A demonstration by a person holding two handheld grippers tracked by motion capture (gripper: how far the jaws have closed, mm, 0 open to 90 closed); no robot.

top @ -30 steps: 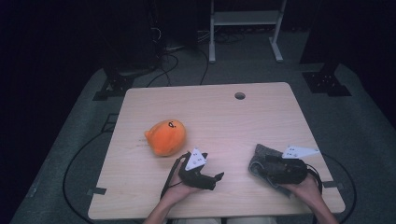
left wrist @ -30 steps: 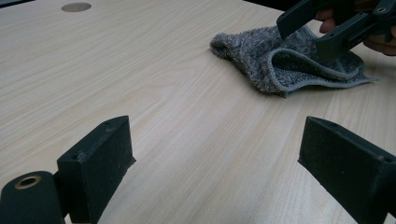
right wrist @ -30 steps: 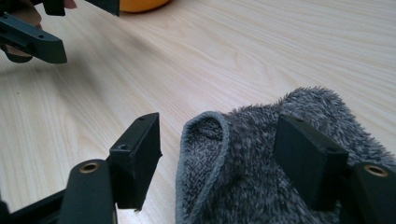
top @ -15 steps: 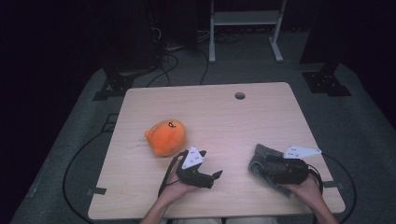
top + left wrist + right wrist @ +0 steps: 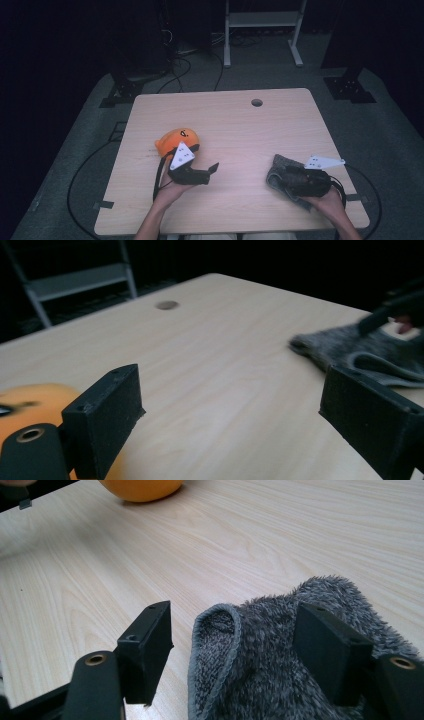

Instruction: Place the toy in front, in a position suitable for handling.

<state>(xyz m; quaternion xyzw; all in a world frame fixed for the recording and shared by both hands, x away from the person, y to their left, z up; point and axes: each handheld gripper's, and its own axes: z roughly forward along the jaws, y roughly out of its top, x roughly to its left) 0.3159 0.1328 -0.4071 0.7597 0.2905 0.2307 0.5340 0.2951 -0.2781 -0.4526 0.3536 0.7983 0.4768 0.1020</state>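
An orange plush toy (image 5: 175, 139) lies on the left half of the wooden table (image 5: 250, 125). My left gripper (image 5: 205, 162) is just to its right and stands open wide with nothing between its jaws (image 5: 240, 405); the plush (image 5: 35, 400) sits beside its left jaw. A grey fluffy cloth (image 5: 276, 169) lies bunched near the table's front right. My right gripper (image 5: 286, 176) is low over it and open (image 5: 237, 645). A folded edge of the cloth (image 5: 250, 650) rises between its jaws, and one jaw rests on the pile.
A round cable hole (image 5: 257, 102) is near the table's far edge. A metal stand (image 5: 260, 30) and cables are on the dark floor beyond. Bare wood lies between the plush and the cloth.
My left gripper has moved left and away from me, up beside the orange plush. The right gripper has stayed over the cloth.
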